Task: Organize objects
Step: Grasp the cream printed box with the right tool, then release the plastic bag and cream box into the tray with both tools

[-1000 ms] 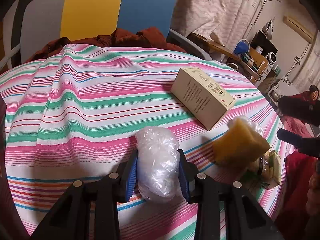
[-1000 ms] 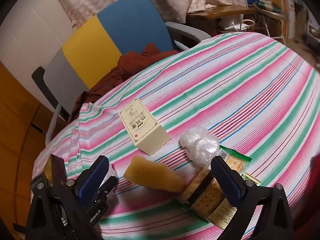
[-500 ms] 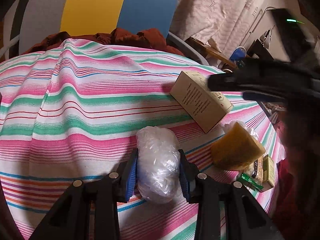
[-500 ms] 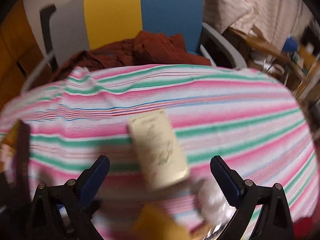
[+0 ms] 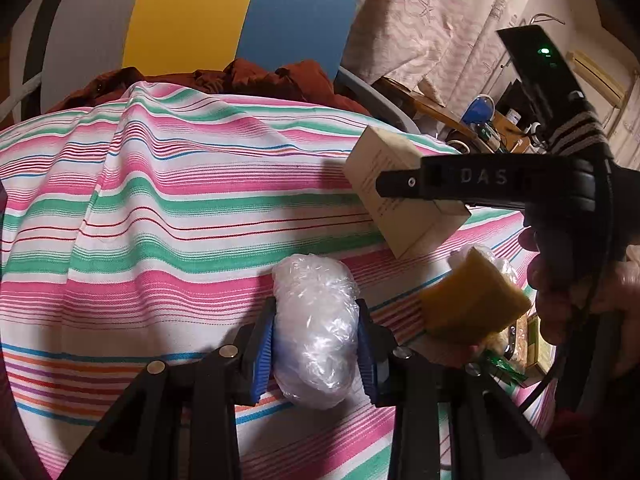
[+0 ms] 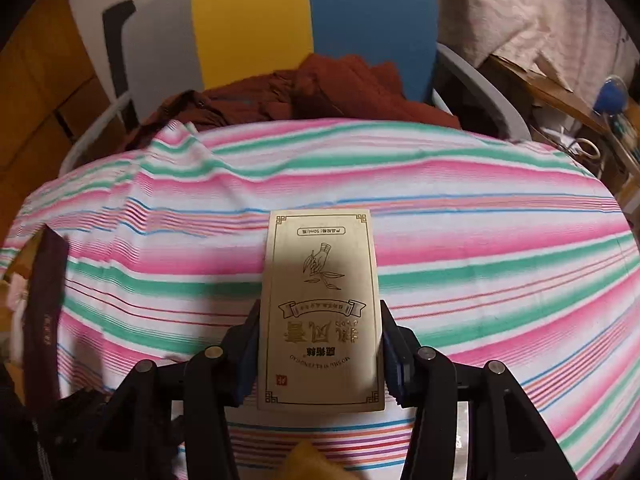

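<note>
Beside the sponge (image 5: 474, 296), left gripper (image 5: 316, 344) clamps plastic bundle (image 5: 316, 320); right gripper (image 6: 320, 354) grips box (image 6: 320, 312).

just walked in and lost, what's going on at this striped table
A person is tidying objects with a handheld claw in each hand. The left claw is shut on a crumpled clear plastic bag resting on the striped tablecloth. The right claw is closed around a cream carton lying flat on the cloth. A yellow sponge and snack packets wait alongside.
</note>
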Demonstrator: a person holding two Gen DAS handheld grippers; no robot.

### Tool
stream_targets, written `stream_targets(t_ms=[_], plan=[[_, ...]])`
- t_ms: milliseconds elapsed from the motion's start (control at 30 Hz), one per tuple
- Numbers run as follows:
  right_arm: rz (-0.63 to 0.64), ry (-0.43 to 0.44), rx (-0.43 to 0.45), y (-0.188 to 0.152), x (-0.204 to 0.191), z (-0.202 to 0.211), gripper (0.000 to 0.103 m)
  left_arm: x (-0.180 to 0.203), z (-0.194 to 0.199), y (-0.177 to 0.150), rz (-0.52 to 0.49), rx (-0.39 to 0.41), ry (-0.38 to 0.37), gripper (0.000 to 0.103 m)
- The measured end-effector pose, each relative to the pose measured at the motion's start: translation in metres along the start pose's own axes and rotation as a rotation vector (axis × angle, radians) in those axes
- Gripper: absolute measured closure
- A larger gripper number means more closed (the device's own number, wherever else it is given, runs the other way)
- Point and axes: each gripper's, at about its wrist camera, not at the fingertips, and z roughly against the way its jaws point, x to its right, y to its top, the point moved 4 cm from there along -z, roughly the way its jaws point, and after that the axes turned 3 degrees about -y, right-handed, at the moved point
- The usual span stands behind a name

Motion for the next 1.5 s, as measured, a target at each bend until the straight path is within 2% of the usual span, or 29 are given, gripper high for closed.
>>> stream_targets(t_ms=[167, 367, 567, 733, 900, 1033, 1167, 1233, 1267, 1300, 1400, 1500], plan=[[-0.005, 0.018, 0.033, 0.002, 0.002, 0.008, 0.052, 0.010, 0.022, -0.008, -0.027, 0.000, 0.010, 0.068], [-0.007, 0.049, 0.084, 0.005, -0.005, 0.021, 0.052, 0.019, 0.082, -0.009, -0.095, 0.073, 0.023, 0.068], [0.000, 0.076, 0.105, 0.006, -0.023, 0.032, 0.052, -0.015, 0.152, -0.006, -0.050, 0.169, 0.087, 0.068], [0.076, 0.113, 0.123, 0.002, -0.074, 0.057, 0.052, -0.066, 0.204, -0.012, 0.051, 0.252, 0.160, 0.068], [0.182, 0.215, 0.122, -0.004, -0.153, 0.075, 0.052, -0.121, 0.238, -0.023, 0.156, 0.301, 0.243, 0.067], [0.265, 0.282, 0.123, -0.003, -0.217, 0.083, 0.052, -0.162, 0.247, -0.028, 0.255, 0.306, 0.297, 0.067], [0.311, 0.335, 0.104, 0.001, -0.274, 0.078, 0.051, -0.187, 0.245, -0.033, 0.329, 0.290, 0.290, 0.067], [0.325, 0.353, 0.095, 0.003, -0.300, 0.070, 0.051, -0.192, 0.241, -0.035, 0.344, 0.276, 0.300, 0.063], [0.324, 0.359, 0.090, 0.005, -0.312, 0.065, 0.044, -0.193, 0.237, -0.038, 0.343, 0.255, 0.303, 0.058], [0.313, 0.367, 0.078, 0.006, -0.320, 0.060, 0.035, -0.196, 0.232, -0.042, 0.350, 0.227, 0.295, 0.056], [0.293, 0.391, 0.062, 0.000, -0.328, 0.056, 0.034, -0.200, 0.227, -0.052, 0.382, 0.206, 0.282, 0.054], [0.304, 0.379, 0.060, -0.016, -0.327, 0.059, 0.032, -0.202, 0.231, -0.059, 0.398, 0.215, 0.289, 0.054]])
